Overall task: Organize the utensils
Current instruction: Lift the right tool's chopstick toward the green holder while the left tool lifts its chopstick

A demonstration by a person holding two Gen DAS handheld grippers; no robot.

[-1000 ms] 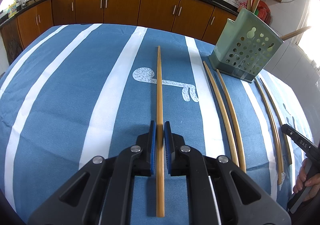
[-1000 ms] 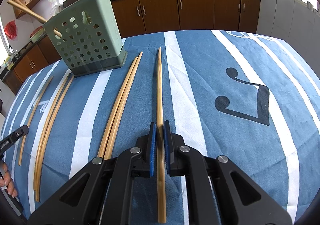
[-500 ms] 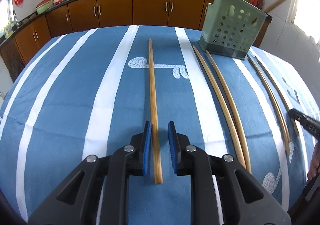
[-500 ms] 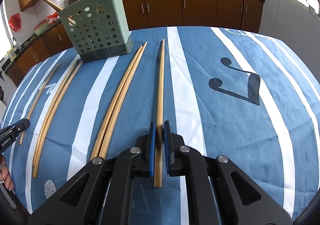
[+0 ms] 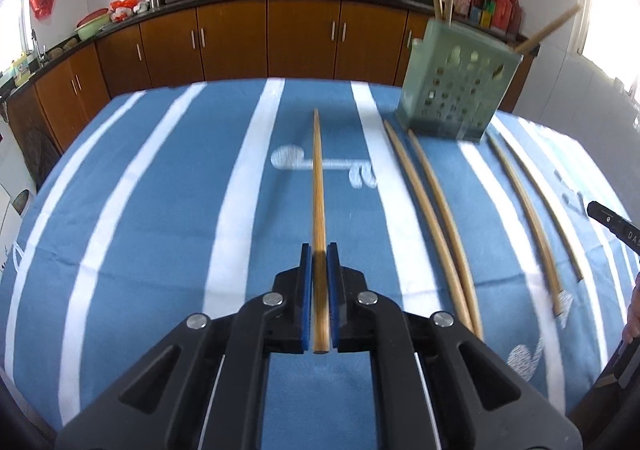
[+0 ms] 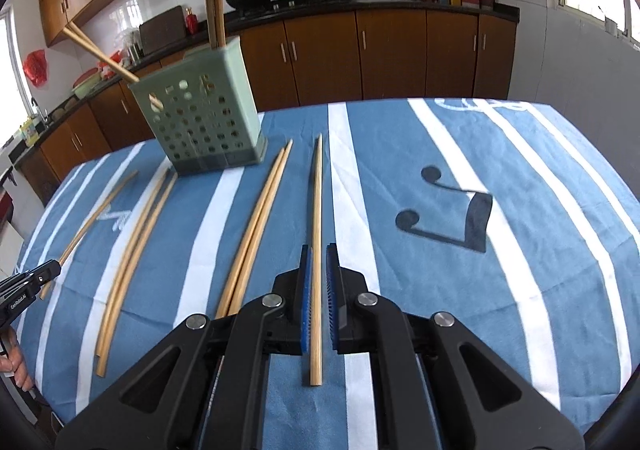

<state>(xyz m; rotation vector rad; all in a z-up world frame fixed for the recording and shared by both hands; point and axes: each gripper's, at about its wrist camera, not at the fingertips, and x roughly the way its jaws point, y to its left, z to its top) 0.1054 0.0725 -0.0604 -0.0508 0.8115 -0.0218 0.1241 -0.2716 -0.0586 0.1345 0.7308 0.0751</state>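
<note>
Both grippers point steeply down over the striped desk [image 5: 160,210]; left gripper [image 5: 319,262] jaws clamp one chopstick [image 5: 318,190], right gripper [image 6: 318,262] jaws clamp another chopstick [image 6: 317,210]. Green holder [image 6: 200,122] stands beyond. Partial lettering "GenRobot.AI" shows on the left tool

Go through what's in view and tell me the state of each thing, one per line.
Left gripper: shut on a chopstick.
Right gripper: shut on a chopstick.
Green holder: upright on the tablecloth, chopsticks standing in it.
Loose chopsticks: lying flat on the cloth.
</note>
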